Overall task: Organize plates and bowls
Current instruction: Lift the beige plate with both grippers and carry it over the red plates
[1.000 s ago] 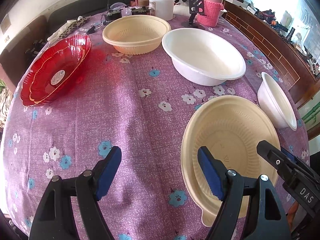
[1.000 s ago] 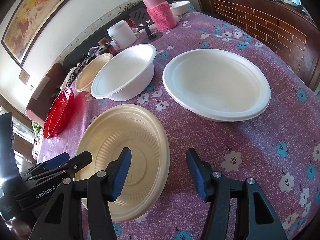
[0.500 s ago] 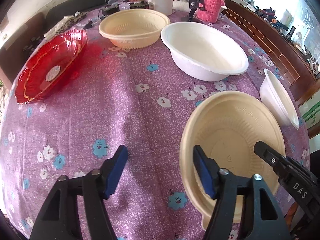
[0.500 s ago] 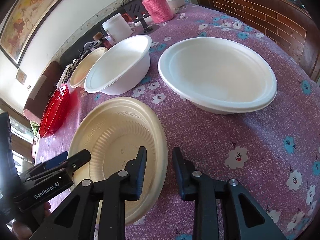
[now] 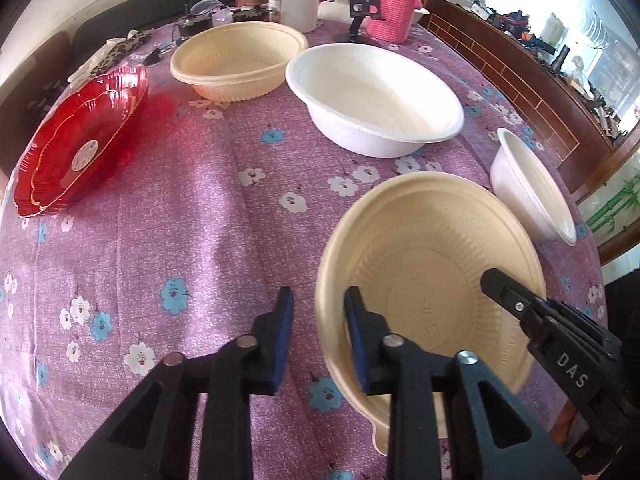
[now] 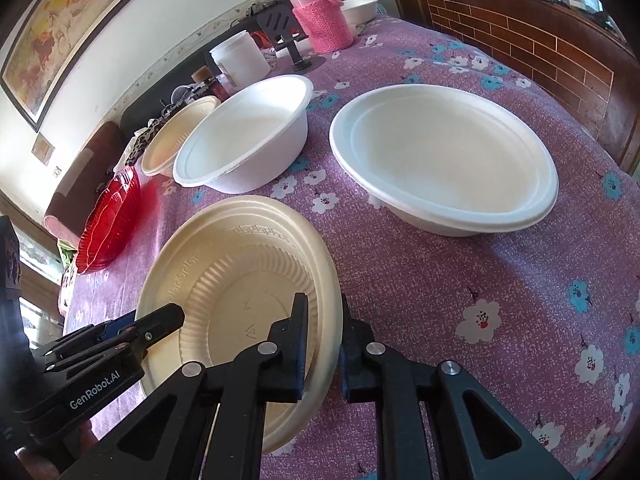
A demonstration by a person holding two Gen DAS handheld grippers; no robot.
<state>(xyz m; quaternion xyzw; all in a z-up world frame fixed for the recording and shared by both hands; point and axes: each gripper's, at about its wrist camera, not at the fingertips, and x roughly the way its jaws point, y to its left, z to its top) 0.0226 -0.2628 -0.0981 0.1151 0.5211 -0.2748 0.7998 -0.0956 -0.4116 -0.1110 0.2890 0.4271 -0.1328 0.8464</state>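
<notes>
This is a home, probably a living or dining room. Ahead of the jaws a table wears a purple flowered cloth. Beyond the jaws, at its far edge, stand a flask in a pink knitted sleeve and a white tub. A framed painting hangs on the wall up left of the right jaws. What seems a dark sofa lies behind the table.

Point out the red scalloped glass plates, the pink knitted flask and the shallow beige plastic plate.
Red scalloped glass plates (image 5: 80, 148), left wrist view, centre label.
Pink knitted flask (image 6: 322, 24), right wrist view, knitted sleeve.
Shallow beige plastic plate (image 6: 224, 264), right wrist view, ribbed inner wall.
</notes>
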